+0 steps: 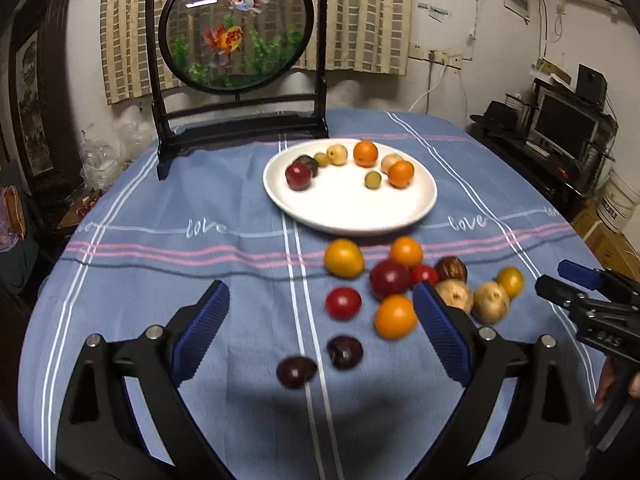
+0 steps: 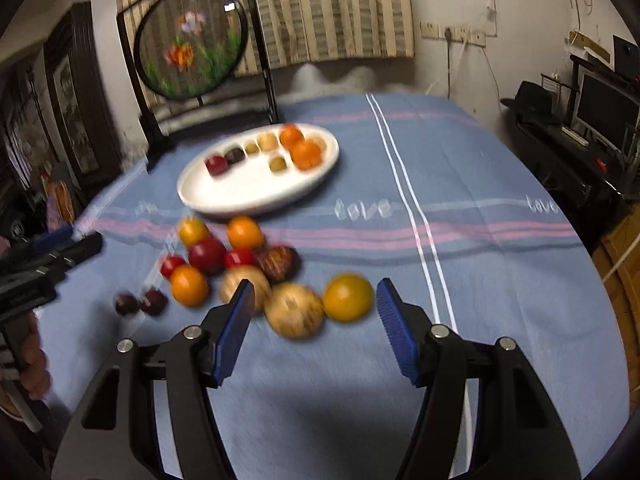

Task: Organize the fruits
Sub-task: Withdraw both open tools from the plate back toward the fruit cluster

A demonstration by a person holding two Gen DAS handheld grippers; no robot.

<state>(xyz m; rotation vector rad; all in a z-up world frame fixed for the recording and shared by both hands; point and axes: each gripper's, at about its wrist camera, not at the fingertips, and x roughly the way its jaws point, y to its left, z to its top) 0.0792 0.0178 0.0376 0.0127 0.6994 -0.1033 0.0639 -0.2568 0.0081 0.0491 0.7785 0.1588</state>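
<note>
A white plate holds several small fruits, among them a red plum and two oranges. In front of it, several loose fruits lie on the blue cloth: a yellow one, a red tomato, an orange and two dark plums. My left gripper hovers open over this pile, holding nothing. My right gripper is open too; a brown fruit and a yellow fruit lie just beyond its fingertips, untouched.
A black framed round screen with goldfish stands on the table behind the plate. The table's right edge drops toward a dark shelf with a monitor. A person's hand grips the left tool's handle.
</note>
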